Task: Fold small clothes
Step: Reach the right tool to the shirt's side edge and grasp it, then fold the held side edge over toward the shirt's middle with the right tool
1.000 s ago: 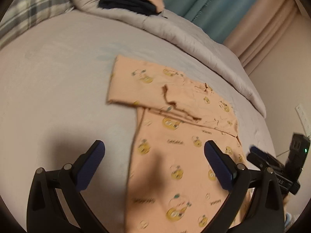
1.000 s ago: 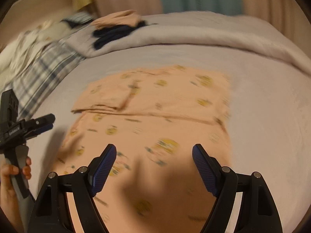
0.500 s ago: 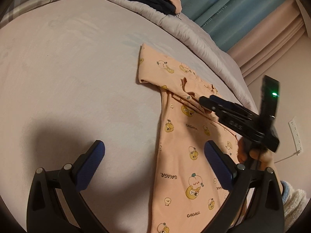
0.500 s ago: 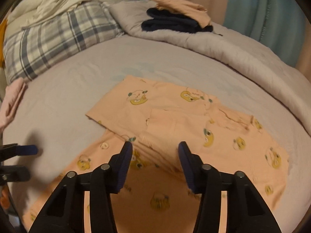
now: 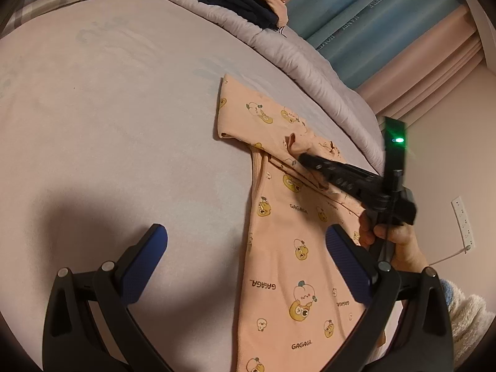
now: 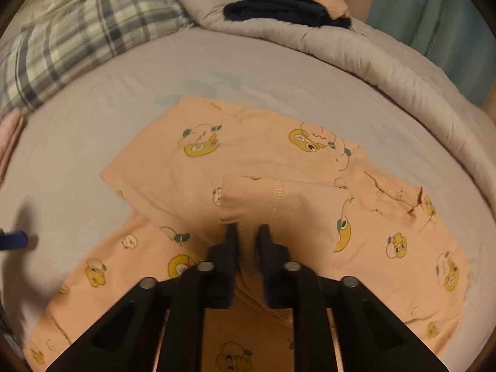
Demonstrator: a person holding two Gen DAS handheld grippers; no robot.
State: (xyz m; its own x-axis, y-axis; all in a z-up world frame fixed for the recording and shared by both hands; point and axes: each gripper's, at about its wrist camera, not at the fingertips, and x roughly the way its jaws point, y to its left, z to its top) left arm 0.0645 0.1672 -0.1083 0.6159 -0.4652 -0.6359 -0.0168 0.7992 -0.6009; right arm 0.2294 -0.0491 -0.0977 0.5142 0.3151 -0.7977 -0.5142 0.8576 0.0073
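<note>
Our left gripper (image 5: 246, 266) is matte black, its two arms dotted with silver rivets and tipped with textured royal-blue pads (image 5: 145, 268). Our right gripper (image 5: 302, 158) shares the black frame, carries an upright module with a glowing green light, and trails what may be a thin dark cable. Our bare right hand (image 5: 392, 240) emerges from a fuzzy cream sleeve (image 5: 468, 317).

The peach printed garment (image 5: 288, 266) carries "GAGAGA" several times in dark letters; the blue curtain (image 5: 365, 9), upper right, shows repeated pale lettering, unreadable.
</note>
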